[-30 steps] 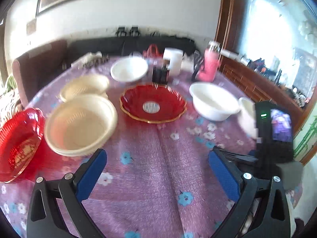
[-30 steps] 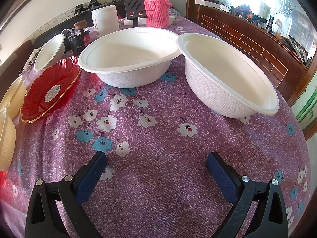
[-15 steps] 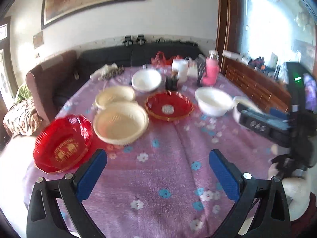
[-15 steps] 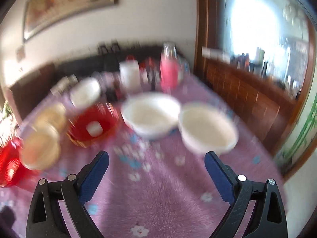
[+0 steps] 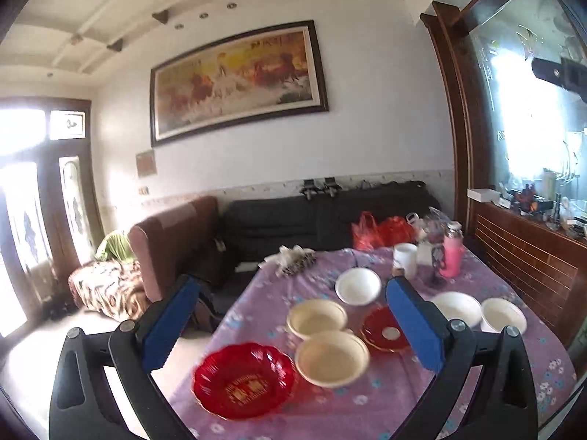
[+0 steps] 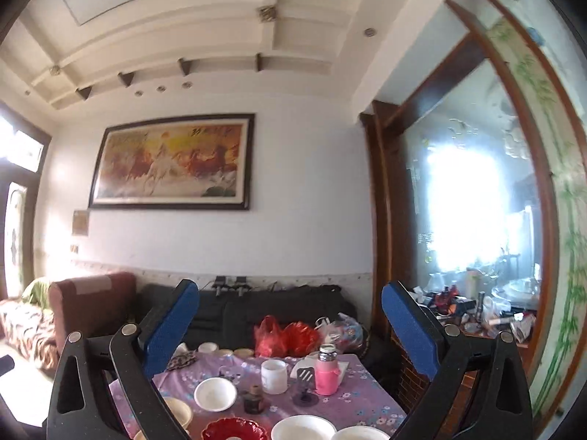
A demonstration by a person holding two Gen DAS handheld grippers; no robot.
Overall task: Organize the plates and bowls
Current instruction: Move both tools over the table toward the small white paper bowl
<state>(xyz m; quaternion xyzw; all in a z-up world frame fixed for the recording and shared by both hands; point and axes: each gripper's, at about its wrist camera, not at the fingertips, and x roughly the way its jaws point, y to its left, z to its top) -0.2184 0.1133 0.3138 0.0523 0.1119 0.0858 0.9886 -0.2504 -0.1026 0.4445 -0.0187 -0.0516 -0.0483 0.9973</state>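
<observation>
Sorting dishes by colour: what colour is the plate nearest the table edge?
Red plate with gold lettering, clearest in the left wrist view.

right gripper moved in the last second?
Yes. The right gripper rose and pulled back: the white bowls that filled its view now sit small at the bottom edge, with wall and ceiling above.

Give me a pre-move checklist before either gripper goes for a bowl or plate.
1. Left gripper open and holding nothing: ok.
2. Right gripper open and holding nothing: ok.
3. Grippers near the dishes: not ok, both are raised well above the table and aimed toward the wall.
4. Dishes apart, none stacked: ok in the left wrist view, with three white bowls, two cream bowls and two red plates.
5. Clutter beside the dishes: not ok, a pink bottle and white jar stand close to the far white bowl.
6. Image sharpness: not ok, the left wrist view is motion-blurred.
</observation>
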